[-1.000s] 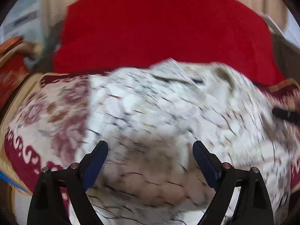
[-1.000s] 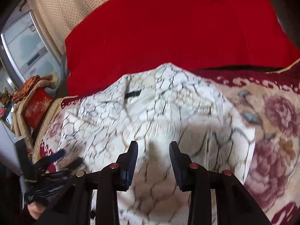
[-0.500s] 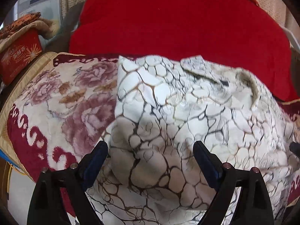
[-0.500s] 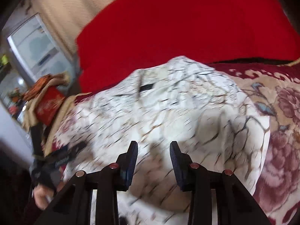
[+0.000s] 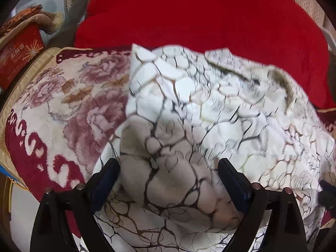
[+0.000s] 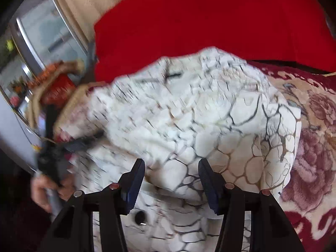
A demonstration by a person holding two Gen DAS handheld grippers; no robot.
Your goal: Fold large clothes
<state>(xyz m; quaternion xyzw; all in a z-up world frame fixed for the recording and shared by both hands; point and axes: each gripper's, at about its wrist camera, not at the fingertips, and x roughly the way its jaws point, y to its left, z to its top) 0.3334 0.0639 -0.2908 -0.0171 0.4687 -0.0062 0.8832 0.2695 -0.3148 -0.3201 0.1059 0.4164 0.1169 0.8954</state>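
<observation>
A large white garment with a dark crackle pattern (image 5: 189,115) lies bunched on a floral blanket (image 5: 63,115). It also shows in the right wrist view (image 6: 199,121). My left gripper (image 5: 168,180) is open, its jaws wide apart over a folded hump of the cloth at the garment's left side. My right gripper (image 6: 171,180) is open over the garment's near right edge, with cloth between the fingers but not pinched. The left gripper also shows in the right wrist view (image 6: 63,147), blurred, at the left.
A big red cushion (image 5: 199,16) rises behind the garment. A red box under a folded cloth (image 5: 19,50) stands at the far left. A grey appliance (image 6: 42,37) stands beyond the blanket's left edge. The floral blanket shows bare at the right (image 6: 315,126).
My right gripper has opened from nearly shut to clearly apart. My left gripper has stayed wide open and drifted left and closer over the garment's folded edge.
</observation>
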